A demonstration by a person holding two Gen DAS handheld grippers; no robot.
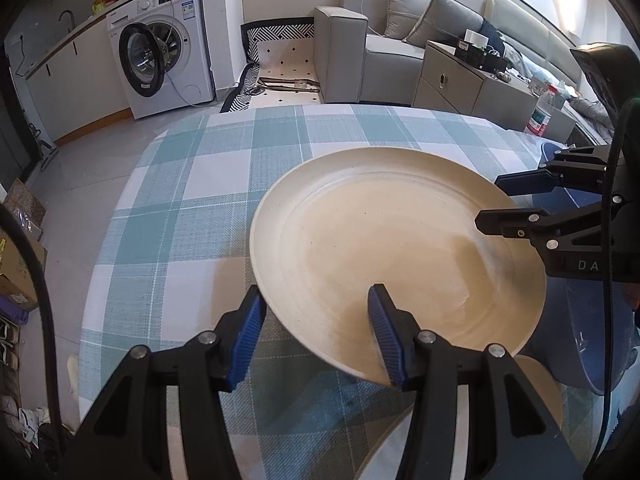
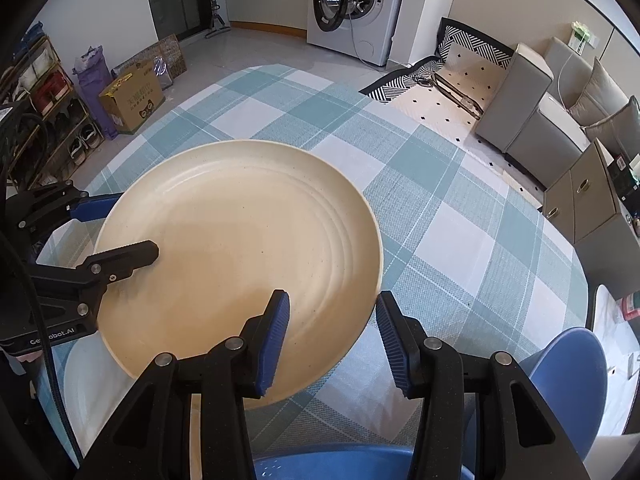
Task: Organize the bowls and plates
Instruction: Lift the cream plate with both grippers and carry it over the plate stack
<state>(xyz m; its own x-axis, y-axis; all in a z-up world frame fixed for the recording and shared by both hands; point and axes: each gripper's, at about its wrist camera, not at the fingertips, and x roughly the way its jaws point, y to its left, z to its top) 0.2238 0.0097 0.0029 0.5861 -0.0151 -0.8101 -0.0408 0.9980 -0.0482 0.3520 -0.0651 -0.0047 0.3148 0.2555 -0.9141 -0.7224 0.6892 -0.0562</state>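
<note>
The left tongs [image 1: 316, 332] reach over the near edge of a big cream plate [image 1: 384, 248]. One blue pad [image 1: 386, 336] sits on top of the plate and the other is out past the rim, below it. The gap between them looks wide. I cannot tell if the pads squeeze the rim.

The right tongs [image 2: 332, 340] sit on the other side of the same plate [image 2: 240, 240]. One pad [image 2: 276, 340] is over the plate and one is off its edge. Here too I cannot tell if they press on it.

The plate is tipped and seems to be up off the checked tablecloth [image 1: 192, 208].

Under the plate, only bits of other dishes show. There is a blue bowl [image 1: 580, 336], mostly hidden by the plate and the right tongs. A slice of another cream dish [image 1: 532, 372] peeks out below. In the right view, a pale plate [image 2: 96, 392] hides behind the tongs and a blue bowl [image 2: 568, 376] is cut off at the bottom.

Farther off stand a washing machine [image 1: 160, 64], a grey sofa [image 1: 376, 40], a water bottle [image 1: 544, 112] and a cardboard box [image 2: 132, 100].
</note>
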